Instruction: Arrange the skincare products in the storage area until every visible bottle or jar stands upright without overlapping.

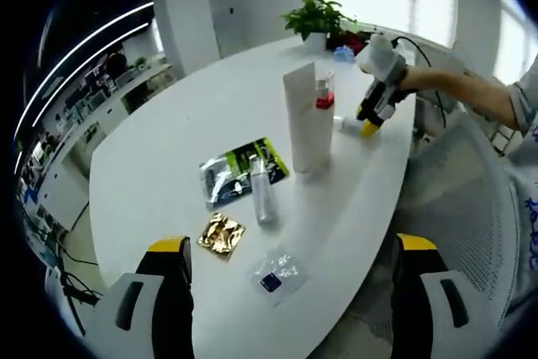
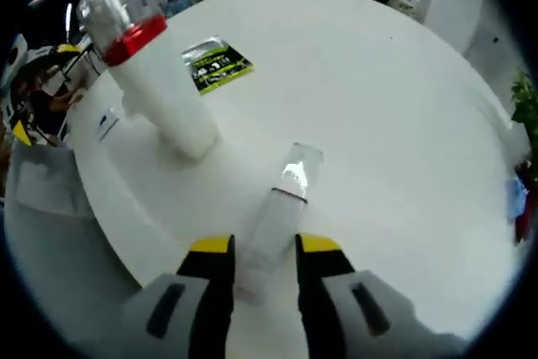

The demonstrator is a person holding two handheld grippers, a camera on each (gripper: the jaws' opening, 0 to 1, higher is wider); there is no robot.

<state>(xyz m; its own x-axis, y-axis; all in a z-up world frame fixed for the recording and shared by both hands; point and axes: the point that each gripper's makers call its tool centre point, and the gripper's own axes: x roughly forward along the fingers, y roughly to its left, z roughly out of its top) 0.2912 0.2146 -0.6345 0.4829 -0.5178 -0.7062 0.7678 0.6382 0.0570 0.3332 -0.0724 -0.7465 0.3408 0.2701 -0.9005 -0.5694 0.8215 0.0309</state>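
- The small frosted bottle [image 2: 282, 212] lies on its side on the white bench [image 2: 370, 81], clear cap pointing away from you, near the bench's edge beside the upright tubes.
- Your right hand-held gripper [image 2: 264, 250] has its yellow-tipped jaws on either side of that bottle's body — they look pinched on it, though you cannot see the contact faces themselves.
- In the left gripper view the same gripper [image 1: 371, 118] sits low at the bench surface, just beside the tall white tube [image 1: 301, 115] and the red-banded bottle [image 1: 324, 94], both standing.
- Your left hand-held gripper [image 1: 290, 250] is spread wide and holds nothing; it hangs above the near edge of the bench.
- A slim bottle [image 1: 263, 189] lies flat by the green-and-black sachet [image 1: 239, 170]; a gold foil packet [image 1: 221, 234] and a clear sachet [image 1: 276, 276] lie nearer to you.
- The step in hand seems to be righting the frosted bottle. The next move likely calls for lifting it, turning it onto its base — and setting it down clear of the standing tube.
- After that, the slim bottle is probably left to stand up.
- A potted plant [image 1: 316, 16] stands at the far end.
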